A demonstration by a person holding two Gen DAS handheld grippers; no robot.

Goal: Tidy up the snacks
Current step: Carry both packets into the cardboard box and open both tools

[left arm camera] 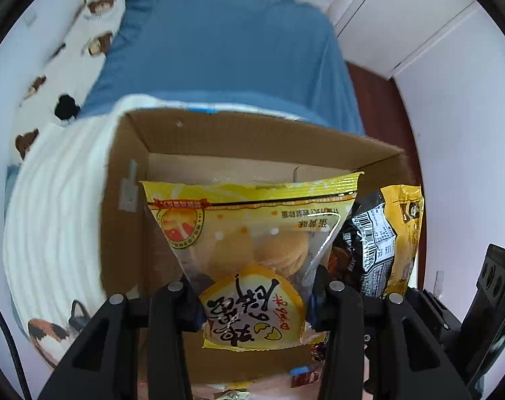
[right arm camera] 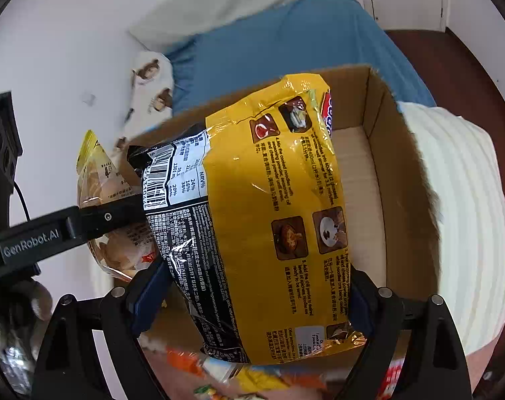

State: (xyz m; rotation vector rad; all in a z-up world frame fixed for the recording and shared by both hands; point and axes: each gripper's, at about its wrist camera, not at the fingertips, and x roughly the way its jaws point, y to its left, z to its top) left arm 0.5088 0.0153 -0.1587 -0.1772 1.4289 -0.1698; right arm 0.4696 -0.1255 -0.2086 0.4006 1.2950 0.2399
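Left tool (left arm camera: pixel 254 300) — closed on the lower part of a yellow biscuit bag (left arm camera: pixel 252 240), pads pressing both sides of the clear film. Bag hangs over the open cardboard box (left arm camera: pixel 125 220), upper seal edge towards the box's far wall, round biscuits visible through the window. Printed label on the bag reads upside down in the left wrist view.

Right tool (right arm camera: pixel 252 303) — spread wide yet gripping a large yellow-and-black noodle pack (right arm camera: pixel 269 220) across its width, blue pads in contact on both sides. Pack held above the same box (right arm camera: pixel 395 180), back panel with barcode and cooking instructions facing the camera. Box's right wall and pale floor show just beside the pack, on its right.

Both packages side by side above the box, noodle pack to the right of the biscuit bag in the left wrist view (left arm camera: pixel 385 240); whether they touch cannot be told. Biscuit bag and the left tool's finger appear at the left of the right wrist view (right arm camera: pixel 105 180).

Box rests on a white ribbed blanket (left arm camera: pixel 52 213) spread at the near end of a bed with a blue sheet (left arm camera: pixel 225 50). Small loose wrapped snacks (right arm camera: pixel 219 370) lie blurred at the lower edge, below the tools. White pillow with bear print (left arm camera: pixel 95 23) along the bed's left edge.
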